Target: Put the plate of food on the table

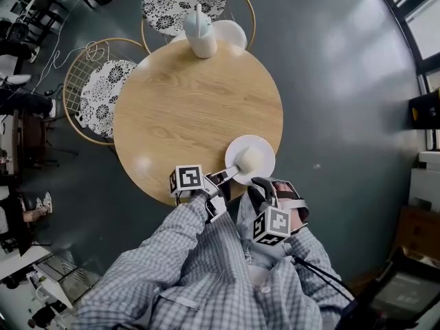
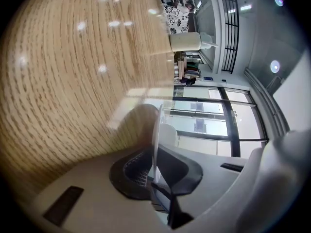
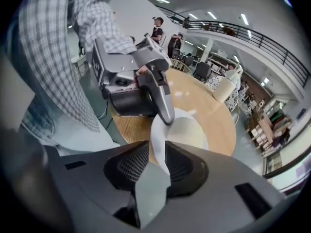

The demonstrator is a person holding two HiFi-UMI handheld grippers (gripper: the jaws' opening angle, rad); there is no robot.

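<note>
A white plate (image 1: 261, 150) with a pale round piece of food (image 1: 250, 159) is at the near right edge of the round wooden table (image 1: 185, 108). My left gripper (image 1: 230, 174) is shut on the plate's left rim. In the left gripper view the rim (image 2: 156, 130) stands edge-on between the pads. My right gripper (image 1: 260, 183) is at the plate's near rim. The right gripper view shows that rim (image 3: 156, 140) pinched between its pads (image 3: 131, 166), with the left gripper (image 3: 163, 103) across from it. Whether the plate rests on the wood I cannot tell.
A white pitcher (image 1: 201, 34) and a white dish (image 1: 232, 31) stand at the table's far edge. Two wire chairs with patterned cushions stand at the far side (image 1: 184, 0) and the left (image 1: 103, 91). Grey floor surrounds the table. People stand far off (image 3: 158, 29).
</note>
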